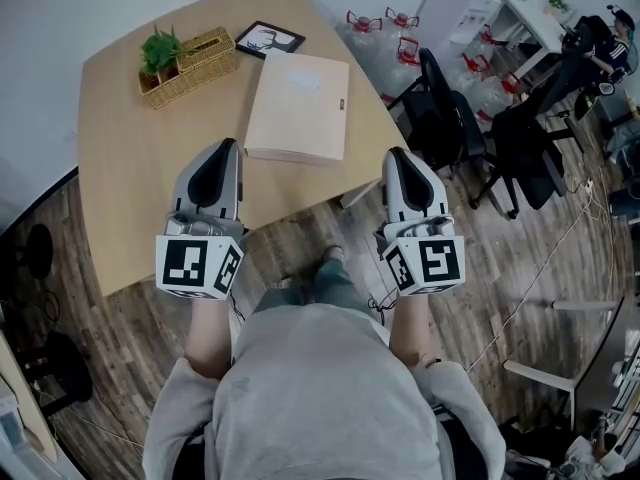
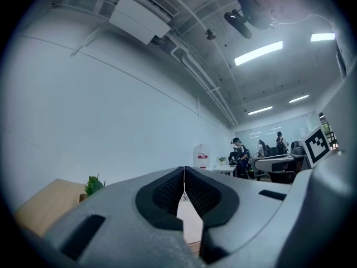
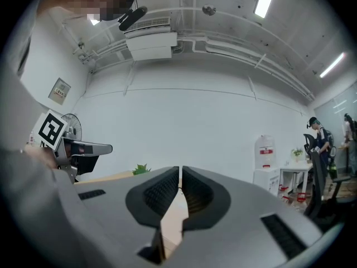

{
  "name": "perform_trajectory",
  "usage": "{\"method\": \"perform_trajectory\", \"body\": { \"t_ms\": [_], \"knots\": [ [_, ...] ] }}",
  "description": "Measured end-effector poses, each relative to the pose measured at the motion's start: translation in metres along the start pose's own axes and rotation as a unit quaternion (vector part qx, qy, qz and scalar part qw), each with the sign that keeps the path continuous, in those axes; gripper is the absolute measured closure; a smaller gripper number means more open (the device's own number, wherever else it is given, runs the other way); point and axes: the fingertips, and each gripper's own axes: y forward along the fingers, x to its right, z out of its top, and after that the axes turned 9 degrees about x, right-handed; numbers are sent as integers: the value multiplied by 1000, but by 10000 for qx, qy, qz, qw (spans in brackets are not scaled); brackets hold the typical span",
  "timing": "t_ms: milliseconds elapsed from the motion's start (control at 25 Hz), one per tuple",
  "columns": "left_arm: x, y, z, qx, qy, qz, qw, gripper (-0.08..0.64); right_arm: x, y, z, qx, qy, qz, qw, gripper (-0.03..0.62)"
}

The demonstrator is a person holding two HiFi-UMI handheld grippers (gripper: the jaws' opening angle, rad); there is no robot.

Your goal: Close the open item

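Note:
A beige folder-like case (image 1: 298, 106) lies flat on the wooden table (image 1: 130, 168) with its cover down. My left gripper (image 1: 222, 148) hovers over the table's front part, just short of the case's near left corner. Its jaws meet tip to tip with nothing between them, as the left gripper view (image 2: 183, 172) shows. My right gripper (image 1: 398, 154) is held off the table's right edge, level with the case's near right corner. In the right gripper view (image 3: 180, 172) its jaws are shut and empty too. Both point level, towards the far wall.
A wicker basket (image 1: 190, 65) with a small green plant (image 1: 160, 48) stands at the table's far left, a framed picture (image 1: 269, 38) beside it. Black office chairs (image 1: 450, 118) crowd the floor to the right. People stand at desks in the back right (image 2: 241, 152).

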Motion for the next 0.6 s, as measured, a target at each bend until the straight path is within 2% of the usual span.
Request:
{"method": "perform_trajectory", "body": {
  "t_ms": [600],
  "knots": [
    [-2, -11, 3, 38, 4, -74, 10000, 550, -12, -5, 10, 124, -31, -58, 9999, 571]
  ]
}}
